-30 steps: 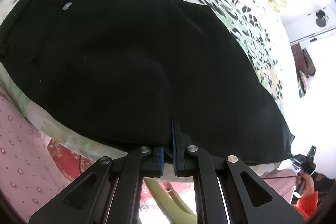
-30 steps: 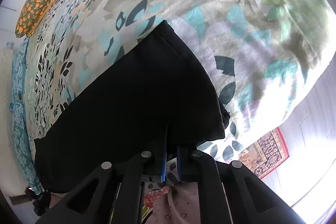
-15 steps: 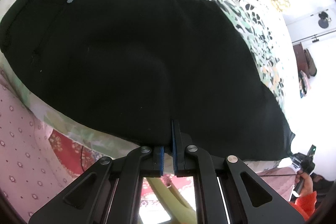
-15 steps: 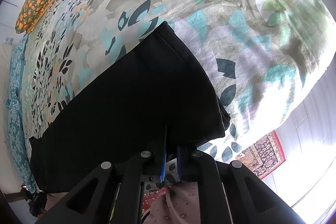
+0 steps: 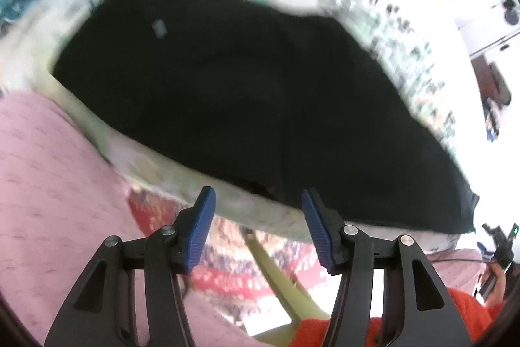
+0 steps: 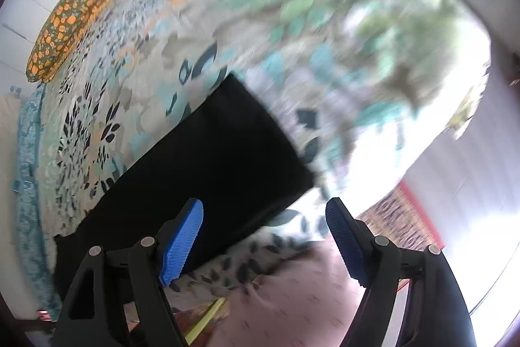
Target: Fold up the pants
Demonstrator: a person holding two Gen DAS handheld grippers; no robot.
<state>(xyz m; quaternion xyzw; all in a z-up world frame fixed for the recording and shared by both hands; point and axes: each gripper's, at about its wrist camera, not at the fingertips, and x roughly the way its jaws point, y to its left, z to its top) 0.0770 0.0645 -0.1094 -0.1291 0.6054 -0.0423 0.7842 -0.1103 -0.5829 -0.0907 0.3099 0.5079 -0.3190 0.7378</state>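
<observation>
- I get bright daylight blowing out the right side of both views.
- Motion blur smears the bedspread pattern.
- Fisheye bends the edges, with dark corners.
- The pants read flat black.

Your pants: matt black cloth, smooth. Bed: printed cotton-like sheet, matt. Your fingers: ribbed blue pads, matt black plastic arms.

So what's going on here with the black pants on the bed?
A person with a claw in each hand is folding black pants on a floral bedspread. The pants lie flat, folded lengthwise. The left claw and right claw are both opening with nothing between their pads, each hanging just above the near edge of the fabric. Neither holds the pants right now.
</observation>
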